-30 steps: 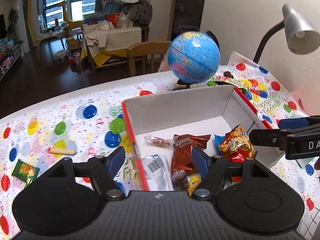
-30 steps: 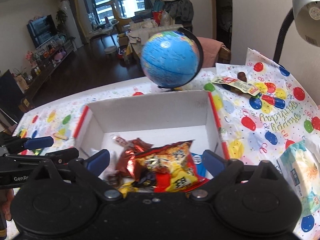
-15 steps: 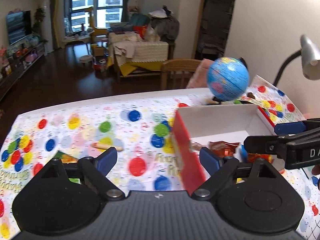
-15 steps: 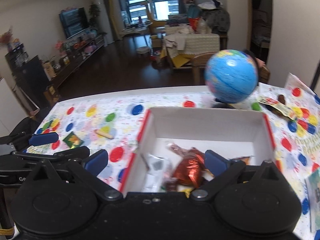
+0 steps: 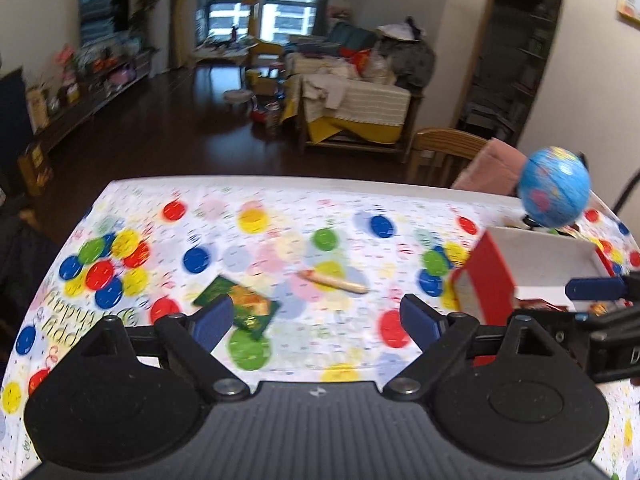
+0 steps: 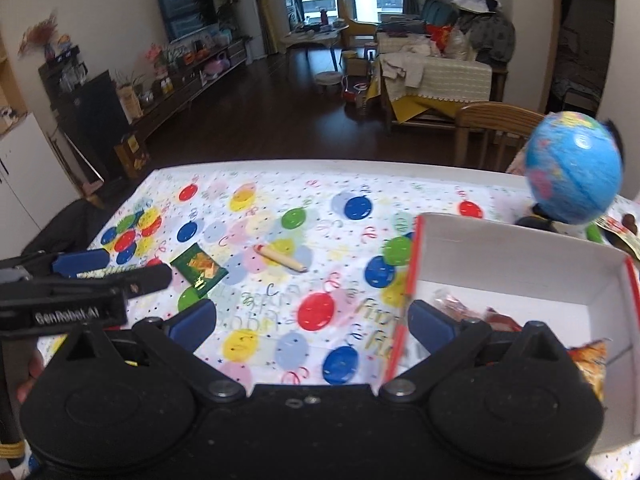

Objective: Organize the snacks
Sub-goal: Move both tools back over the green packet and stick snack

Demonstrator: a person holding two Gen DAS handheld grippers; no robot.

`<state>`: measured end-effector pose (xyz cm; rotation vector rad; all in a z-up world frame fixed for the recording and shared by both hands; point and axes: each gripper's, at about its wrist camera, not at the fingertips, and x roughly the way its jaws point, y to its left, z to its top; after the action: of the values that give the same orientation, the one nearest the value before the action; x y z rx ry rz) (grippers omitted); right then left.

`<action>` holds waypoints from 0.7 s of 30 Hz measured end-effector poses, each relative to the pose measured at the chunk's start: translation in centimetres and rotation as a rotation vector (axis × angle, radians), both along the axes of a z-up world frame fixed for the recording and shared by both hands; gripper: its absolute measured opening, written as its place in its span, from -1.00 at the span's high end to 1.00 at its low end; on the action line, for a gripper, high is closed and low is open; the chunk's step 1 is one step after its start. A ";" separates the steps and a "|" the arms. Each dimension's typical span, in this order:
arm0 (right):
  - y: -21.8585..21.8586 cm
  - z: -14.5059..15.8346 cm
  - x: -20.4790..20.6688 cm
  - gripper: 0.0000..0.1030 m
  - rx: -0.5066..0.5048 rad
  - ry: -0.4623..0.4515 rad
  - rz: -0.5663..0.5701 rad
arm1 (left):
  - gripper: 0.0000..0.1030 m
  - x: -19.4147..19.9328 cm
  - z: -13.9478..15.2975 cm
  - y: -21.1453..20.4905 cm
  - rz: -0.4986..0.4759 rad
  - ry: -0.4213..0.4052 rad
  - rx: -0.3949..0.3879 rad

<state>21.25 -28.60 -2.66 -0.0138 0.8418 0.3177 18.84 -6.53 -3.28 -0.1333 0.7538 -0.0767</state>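
Where the box [image 6: 520, 256] ends, tablecloth [image 6: 320, 208] lies open.

counter [image 6: 320, 200]: white cover, balloon print in red, blue, yellow, green; small confetti squiggles
box [image 6: 520, 248]: white inside, red outer wall and rim edges
packet [image 6: 199, 269]: dark green, yellow-orange picture in the middle
stick [image 6: 281, 258]: tan-yellow, reddish tip
box snacks [image 6: 500, 314]: red-brown foil; one orange-yellow bag at right
globe [image 6: 574, 168]: bright blue, pink and yellow land patches, black stand
left gripper [image 5: 316, 320]: black body, blue pads
right gripper [image 6: 312, 320]: black body, blue pads
chair [image 6: 496, 120]: light brown wood
floor [image 6: 260, 120]: dark brown
sofa cover [image 6: 456, 76]: cream over yellow
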 end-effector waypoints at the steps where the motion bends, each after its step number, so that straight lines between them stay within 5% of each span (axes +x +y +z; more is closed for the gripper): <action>1: 0.7 -0.3 0.3 -0.97 -0.003 0.007 0.006 | -0.76 0.3 -0.4 0.8 0.011 0.008 -0.010; 14: 5.6 -3.8 5.5 -0.92 -0.053 0.061 0.073 | -0.76 4.7 -4.9 5.2 0.107 0.097 -0.005; 21: 7.2 -6.2 8.8 -0.72 -0.095 0.090 0.104 | -0.76 7.8 -7.7 5.7 0.144 0.162 -0.017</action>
<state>30.03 -21.37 -8.88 -0.1328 0.9463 0.3786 26.67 -0.83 -10.94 -0.2112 0.9036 0.0660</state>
